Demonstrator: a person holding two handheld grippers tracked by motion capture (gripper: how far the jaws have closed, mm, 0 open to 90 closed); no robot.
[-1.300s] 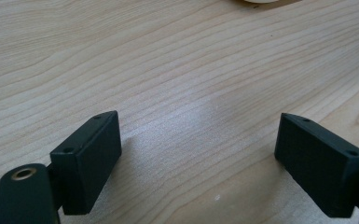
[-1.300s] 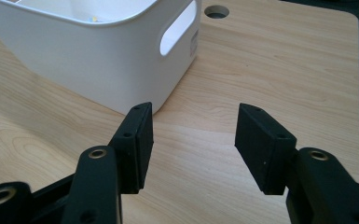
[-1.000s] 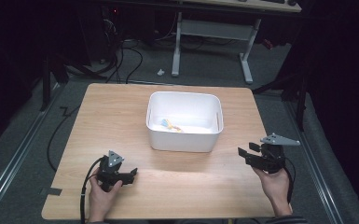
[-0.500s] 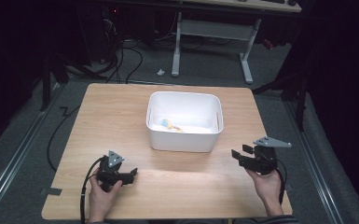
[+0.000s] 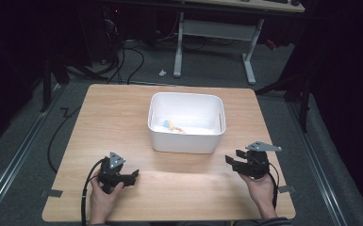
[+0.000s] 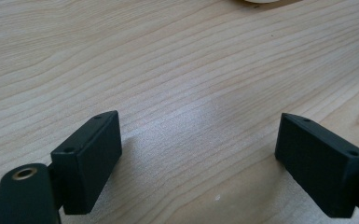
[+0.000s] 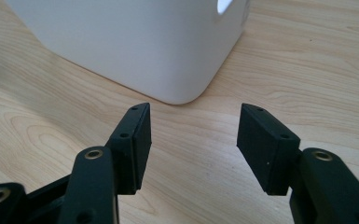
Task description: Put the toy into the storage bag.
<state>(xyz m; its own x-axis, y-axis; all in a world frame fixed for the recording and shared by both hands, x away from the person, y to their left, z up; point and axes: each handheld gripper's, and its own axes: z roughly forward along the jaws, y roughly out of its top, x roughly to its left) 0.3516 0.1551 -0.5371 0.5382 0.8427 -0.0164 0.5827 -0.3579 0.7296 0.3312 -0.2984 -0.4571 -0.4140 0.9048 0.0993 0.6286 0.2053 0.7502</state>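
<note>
The left gripper (image 6: pixel 198 154) has its jaws wide apart over bare light wooden table (image 6: pixel 177 70). The right gripper (image 7: pixel 193 147) has its jaws parted, with a corner of the white rectangular plastic tub (image 7: pixel 135 46) just beyond them. From the high view, the tub holds small yellow and blue items (image 5: pixel 172 126); no writing is readable.

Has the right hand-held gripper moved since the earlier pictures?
Yes. In the high view the right hand-held gripper has moved left and toward the person along the table, ending nearer the bin's front right corner.
</note>
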